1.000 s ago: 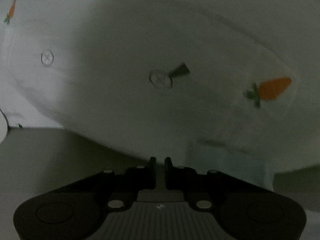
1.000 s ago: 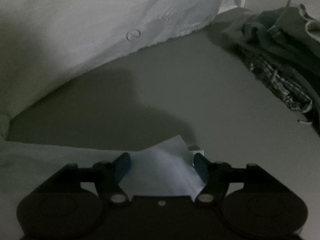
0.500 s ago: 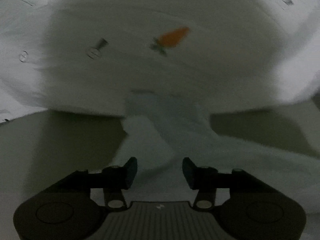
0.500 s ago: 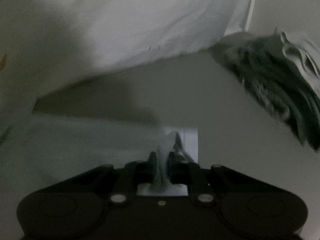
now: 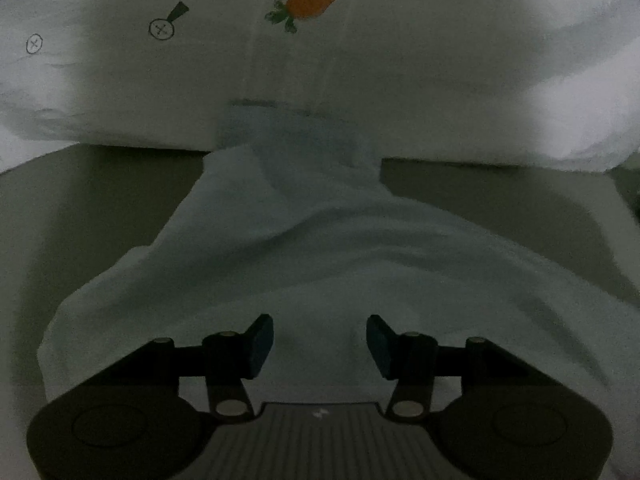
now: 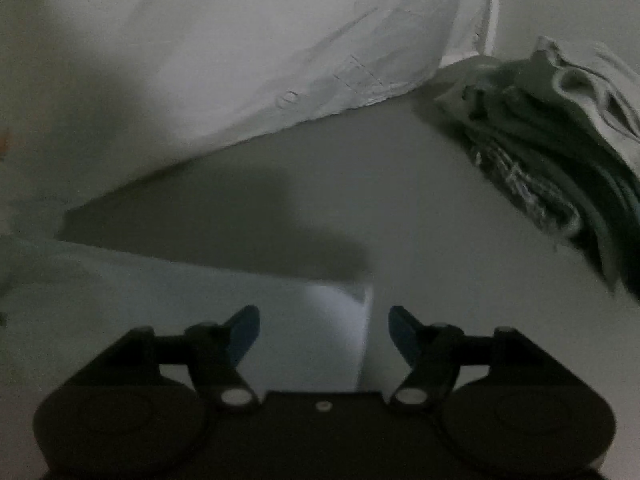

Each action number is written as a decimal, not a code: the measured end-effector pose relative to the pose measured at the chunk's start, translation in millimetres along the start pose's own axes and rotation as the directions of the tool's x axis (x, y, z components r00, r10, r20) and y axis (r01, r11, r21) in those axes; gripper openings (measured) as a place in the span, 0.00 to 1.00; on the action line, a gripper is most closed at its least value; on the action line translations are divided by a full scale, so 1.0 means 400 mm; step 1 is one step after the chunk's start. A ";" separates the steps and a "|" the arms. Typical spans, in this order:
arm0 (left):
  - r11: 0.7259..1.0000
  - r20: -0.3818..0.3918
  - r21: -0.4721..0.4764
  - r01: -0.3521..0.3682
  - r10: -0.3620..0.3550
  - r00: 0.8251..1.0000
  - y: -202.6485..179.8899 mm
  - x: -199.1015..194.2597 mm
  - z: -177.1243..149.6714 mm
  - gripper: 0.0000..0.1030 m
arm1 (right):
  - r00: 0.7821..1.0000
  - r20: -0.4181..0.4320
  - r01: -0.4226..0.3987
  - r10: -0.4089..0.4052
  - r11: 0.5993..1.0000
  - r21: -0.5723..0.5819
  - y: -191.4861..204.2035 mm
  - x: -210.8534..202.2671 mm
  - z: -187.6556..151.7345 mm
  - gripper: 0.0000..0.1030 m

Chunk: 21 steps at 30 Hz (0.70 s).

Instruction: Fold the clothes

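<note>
The white shirt point(image 5: 400, 80) is lying spread over the grey table point(image 6: 360, 200), filling the left view from nine through twelve to three o'clock, and its pale sleeve point(image 5: 320, 248) is trailing down toward six o'clock, where the left gripper point(image 5: 320, 340) is hovering over it with its jaws standing wide and gripping nothing. The right gripper point(image 6: 324, 330) is likewise gaping wide, with the sleeve's cuff corner point(image 6: 352, 300) lying between its fingers but unpinched. To do this step well, judging from the layout, both grippers should be pinching the sleeve near its edges and laying it flat across the body, keeping the crease straight. Only the right view is showing the pile of darker clothes point(image 6: 560, 152) at two o'clock; only the left is showing the carrot print point(image 5: 316, 0) and buttons point(image 5: 161, 29) near twelve.
</note>
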<state>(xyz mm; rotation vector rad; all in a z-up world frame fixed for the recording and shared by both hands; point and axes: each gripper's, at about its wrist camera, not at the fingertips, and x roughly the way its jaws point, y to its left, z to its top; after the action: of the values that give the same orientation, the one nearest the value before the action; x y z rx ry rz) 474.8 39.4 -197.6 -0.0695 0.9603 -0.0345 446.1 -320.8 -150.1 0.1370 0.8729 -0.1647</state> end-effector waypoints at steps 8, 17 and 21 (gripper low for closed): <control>0.990 0.070 -0.085 -0.110 0.116 0.991 -0.061 -0.086 -0.037 0.56 | 0.983 0.032 -0.171 0.179 0.971 -0.167 -0.028 0.070 -0.018 0.08; 0.939 0.067 -0.168 -0.299 0.313 0.947 -0.074 -0.140 -0.049 0.57 | 0.917 0.348 0.020 0.193 0.851 -0.525 0.030 0.205 0.311 0.07; 0.921 0.056 -0.181 -0.345 0.359 0.932 -0.046 -0.160 -0.060 0.63 | 0.970 0.197 -0.007 0.140 0.832 -0.555 0.090 0.406 0.391 0.11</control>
<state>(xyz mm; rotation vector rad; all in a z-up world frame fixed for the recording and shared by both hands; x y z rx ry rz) 418.5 23.7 -157.4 -0.0528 0.8741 0.3815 673.1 -329.0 -174.1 -0.3877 0.6501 0.1491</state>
